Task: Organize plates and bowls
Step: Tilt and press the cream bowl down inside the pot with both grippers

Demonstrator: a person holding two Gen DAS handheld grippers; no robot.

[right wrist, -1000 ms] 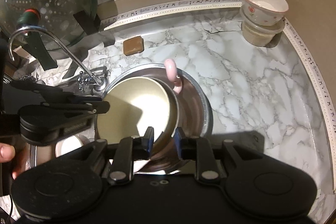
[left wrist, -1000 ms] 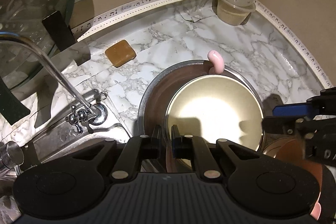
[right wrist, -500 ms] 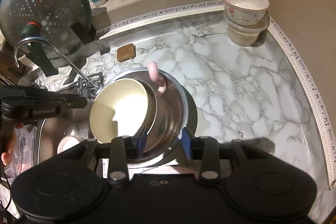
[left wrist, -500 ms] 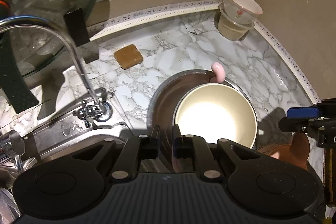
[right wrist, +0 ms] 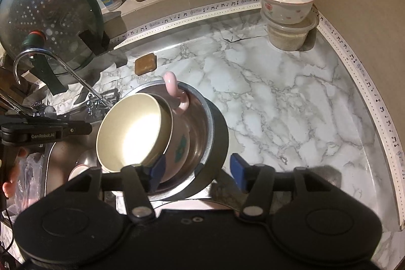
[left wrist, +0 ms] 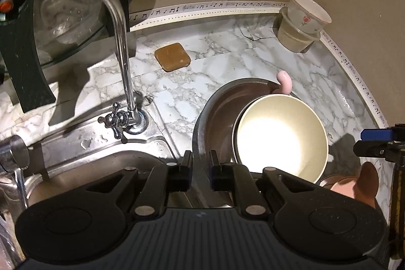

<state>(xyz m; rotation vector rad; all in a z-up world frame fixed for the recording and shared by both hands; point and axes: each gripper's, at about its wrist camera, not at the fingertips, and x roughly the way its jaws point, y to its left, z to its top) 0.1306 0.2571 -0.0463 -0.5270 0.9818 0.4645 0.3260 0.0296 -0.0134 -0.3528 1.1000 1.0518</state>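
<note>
A steel bowl (left wrist: 215,113) stands on the marble counter beside the sink. Inside it lies a pink mug (right wrist: 179,141), handle (right wrist: 174,90) up, with a cream bowl (left wrist: 281,138) tilted in the mug's mouth. My left gripper (left wrist: 201,168) is shut on the steel bowl's near rim, which runs between its fingers. My right gripper (right wrist: 197,172) straddles the rim of the steel bowl (right wrist: 205,118) on the other side. Its jaws are opening and its blue pads (right wrist: 238,171) stand clear of the metal. The left gripper (right wrist: 45,130) also shows at the right view's left edge.
A curved faucet (left wrist: 121,42) and the sink (left wrist: 106,168) lie left, with a small dish (right wrist: 78,170) in the sink. A brown soap bar (left wrist: 172,56) lies behind. A floral bowl (right wrist: 286,0) sits on a plastic tub at the back right. Colander and lid (right wrist: 45,17) lean at the back left.
The right gripper's jaws have spread wide, off the steel bowl's rim. Both cameras have drawn back, so more counter and faucet show. The left gripper stays clamped on the rim.
</note>
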